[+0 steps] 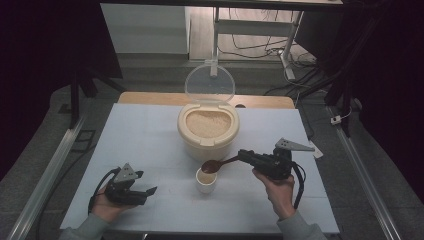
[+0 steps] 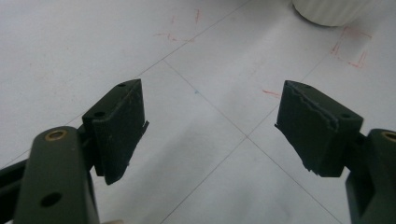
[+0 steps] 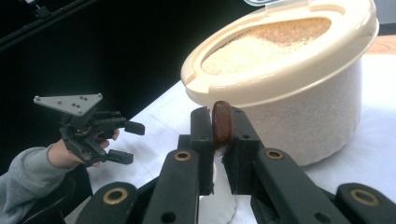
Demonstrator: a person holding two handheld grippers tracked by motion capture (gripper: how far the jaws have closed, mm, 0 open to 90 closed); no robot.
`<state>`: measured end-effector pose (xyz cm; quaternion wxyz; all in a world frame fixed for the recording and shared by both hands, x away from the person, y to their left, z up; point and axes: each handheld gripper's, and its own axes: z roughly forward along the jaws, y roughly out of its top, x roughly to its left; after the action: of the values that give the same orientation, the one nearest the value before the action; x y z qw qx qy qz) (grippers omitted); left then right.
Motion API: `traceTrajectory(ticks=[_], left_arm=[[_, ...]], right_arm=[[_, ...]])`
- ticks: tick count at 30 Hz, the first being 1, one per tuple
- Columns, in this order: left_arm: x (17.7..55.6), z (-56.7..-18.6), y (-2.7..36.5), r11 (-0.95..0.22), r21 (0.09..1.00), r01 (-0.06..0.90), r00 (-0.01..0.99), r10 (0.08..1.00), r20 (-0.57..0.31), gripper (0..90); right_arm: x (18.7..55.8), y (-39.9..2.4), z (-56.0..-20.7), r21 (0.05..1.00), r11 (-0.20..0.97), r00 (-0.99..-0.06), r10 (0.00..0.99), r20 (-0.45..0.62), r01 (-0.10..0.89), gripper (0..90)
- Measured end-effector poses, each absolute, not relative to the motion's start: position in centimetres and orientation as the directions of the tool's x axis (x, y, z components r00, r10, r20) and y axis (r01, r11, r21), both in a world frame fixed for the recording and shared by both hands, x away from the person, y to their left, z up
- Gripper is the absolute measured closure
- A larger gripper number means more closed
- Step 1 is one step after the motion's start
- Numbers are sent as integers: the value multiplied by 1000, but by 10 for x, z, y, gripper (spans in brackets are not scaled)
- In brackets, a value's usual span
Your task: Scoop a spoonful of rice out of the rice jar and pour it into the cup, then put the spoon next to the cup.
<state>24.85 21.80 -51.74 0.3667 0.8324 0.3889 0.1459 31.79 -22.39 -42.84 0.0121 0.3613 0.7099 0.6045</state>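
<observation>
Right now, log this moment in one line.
right gripper: shut on spoon | spoon: over cup | left gripper: open, empty | rice tub: lid up

I see a pale table [image 1: 150, 135] with thin lines and faint red marks. On it stand a cream rice tub [image 1: 208, 131] and, just before it, a small white cup [image 1: 205, 180].

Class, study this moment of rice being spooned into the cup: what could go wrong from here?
1. The brown spoon, clamped in the right gripper, hangs over the small cup's rim; grains may miss its narrow mouth.
2. The left gripper rests open, away from the cup, so a nudge from the spoon might tip it.
</observation>
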Motion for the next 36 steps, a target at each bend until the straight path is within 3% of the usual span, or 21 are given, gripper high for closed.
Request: traceTrajectory(ticks=[21, 29, 36], left_arm=[[249, -517, 218, -427, 725, 540, 652, 757, -40, 232], [248, -517, 219, -426, 727, 539, 652, 757, -40, 232], [249, -517, 218, -430, 725, 538, 654, 756, -37, 232]], right_arm=[[317, -247, -424, 877, -39, -744, 513, 428, 478, 829], [316, -272, -403, 875, -15, -730, 546, 412, 483, 829], [319, -288, -394, 835, 52, -722, 534, 440, 548, 829]])
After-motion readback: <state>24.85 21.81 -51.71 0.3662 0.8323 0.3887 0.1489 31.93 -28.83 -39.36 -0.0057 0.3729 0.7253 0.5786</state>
